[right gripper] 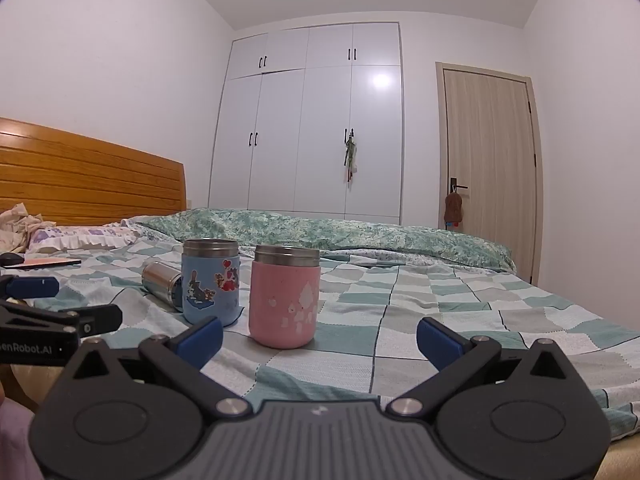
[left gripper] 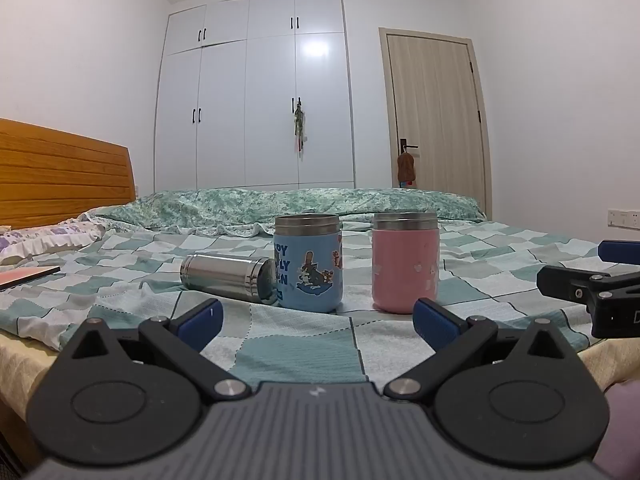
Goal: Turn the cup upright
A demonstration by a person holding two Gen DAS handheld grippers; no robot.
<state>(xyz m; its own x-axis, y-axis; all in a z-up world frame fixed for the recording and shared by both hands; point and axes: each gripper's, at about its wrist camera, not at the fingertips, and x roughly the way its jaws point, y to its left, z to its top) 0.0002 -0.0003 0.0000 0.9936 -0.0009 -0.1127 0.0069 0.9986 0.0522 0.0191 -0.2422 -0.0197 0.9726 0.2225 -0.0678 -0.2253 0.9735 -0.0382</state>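
Observation:
A bare steel cup (left gripper: 226, 277) lies on its side on the checked bedspread, left of a blue cartoon cup (left gripper: 308, 264) that stands upright. A pink cup (left gripper: 405, 263) stands upright to the right. In the right wrist view the steel cup (right gripper: 162, 283) is partly hidden behind the blue cup (right gripper: 211, 282), with the pink cup (right gripper: 285, 297) nearest. My left gripper (left gripper: 318, 322) is open and empty, a short way in front of the cups. My right gripper (right gripper: 320, 338) is open and empty, in front and right of the pink cup.
The bed (left gripper: 120, 292) has a wooden headboard (left gripper: 60, 176) at left and a rolled green quilt (left gripper: 280, 204) behind the cups. A flat pink book (left gripper: 28, 276) lies at far left. Wardrobe and door stand at the back.

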